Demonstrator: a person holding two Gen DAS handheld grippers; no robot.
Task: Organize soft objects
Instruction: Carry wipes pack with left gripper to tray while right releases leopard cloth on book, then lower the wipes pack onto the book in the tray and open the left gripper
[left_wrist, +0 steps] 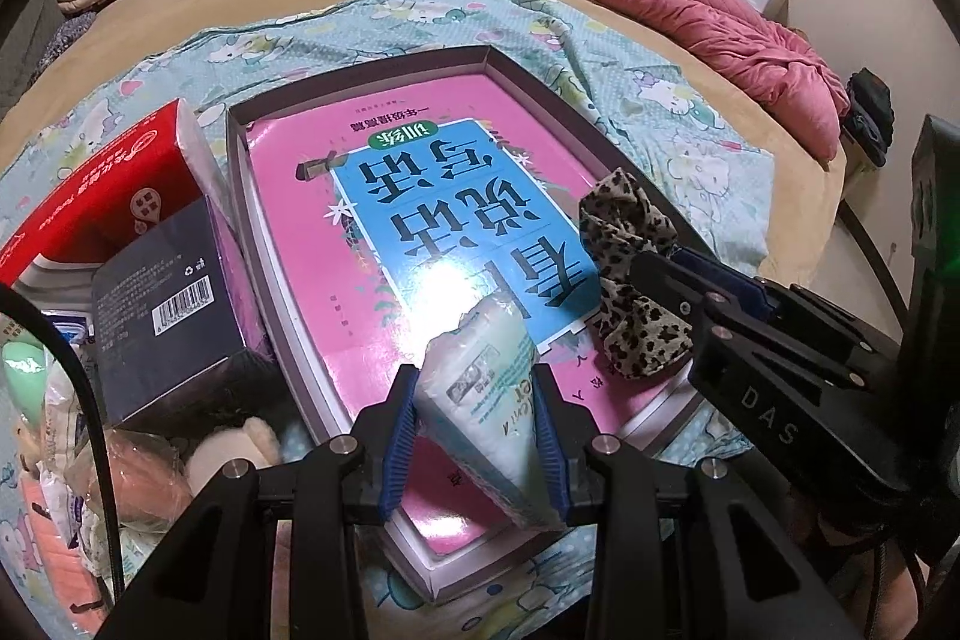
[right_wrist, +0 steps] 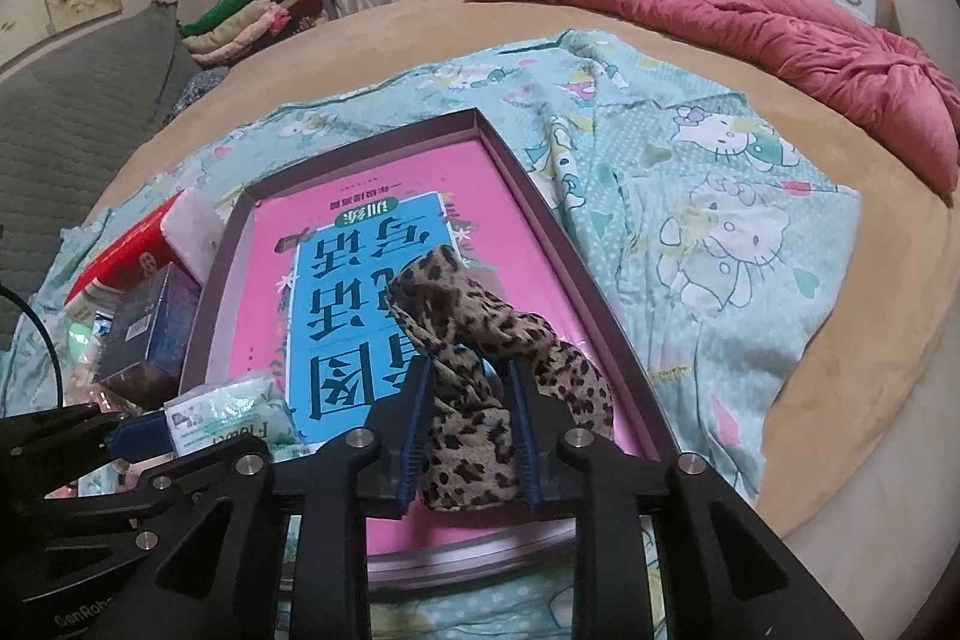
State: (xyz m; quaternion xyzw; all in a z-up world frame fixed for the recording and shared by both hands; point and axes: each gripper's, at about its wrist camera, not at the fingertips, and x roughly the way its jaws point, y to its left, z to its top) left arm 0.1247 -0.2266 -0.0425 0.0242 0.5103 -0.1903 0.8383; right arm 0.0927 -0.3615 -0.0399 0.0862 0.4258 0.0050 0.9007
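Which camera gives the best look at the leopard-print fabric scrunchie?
The right wrist view: the leopard-print fabric scrunchie fills the centre, lying between the right claw's blue pads over the pink book. The left wrist view shows it only from the side, at the right, partly covered by that claw.

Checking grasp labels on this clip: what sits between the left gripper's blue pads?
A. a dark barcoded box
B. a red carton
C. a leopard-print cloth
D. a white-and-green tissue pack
D: in the left wrist view the left gripper has its pads pressed on either side of the tissue pack, held over the shallow box; the leopard-print cloth lies between the right gripper's pads.
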